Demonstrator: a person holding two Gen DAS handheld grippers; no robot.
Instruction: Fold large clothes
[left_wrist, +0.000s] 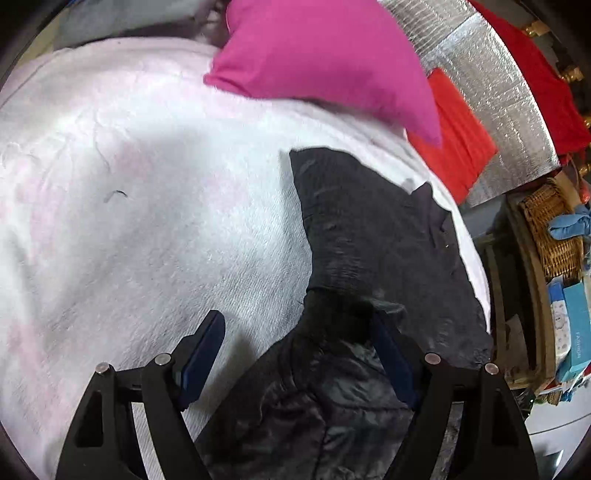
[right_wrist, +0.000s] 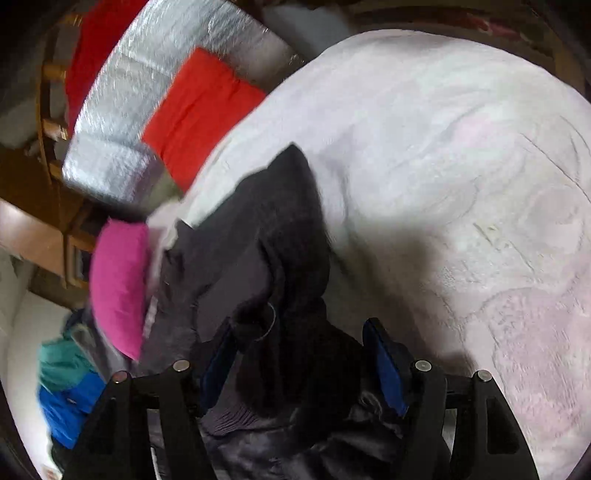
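- Black jacket (left_wrist: 369, 229) lay on the pale blanket (left_wrist: 147, 184), passing between both my tongs.
- Left gripper (left_wrist: 295, 354) stood apart, unclamped.
- Right gripper (right_wrist: 295, 354) likewise apart.

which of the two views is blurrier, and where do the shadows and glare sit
Right wrist view: blurrier, with motion smear on the pink pillow and silver padded sheet; a soft shadow falls on the pale blanket beside the dark jacket. Left wrist view: sharper, the blanket washed out by bright light at centre left, with shadow under the gripper fingers. Both bend strongly at the rims.
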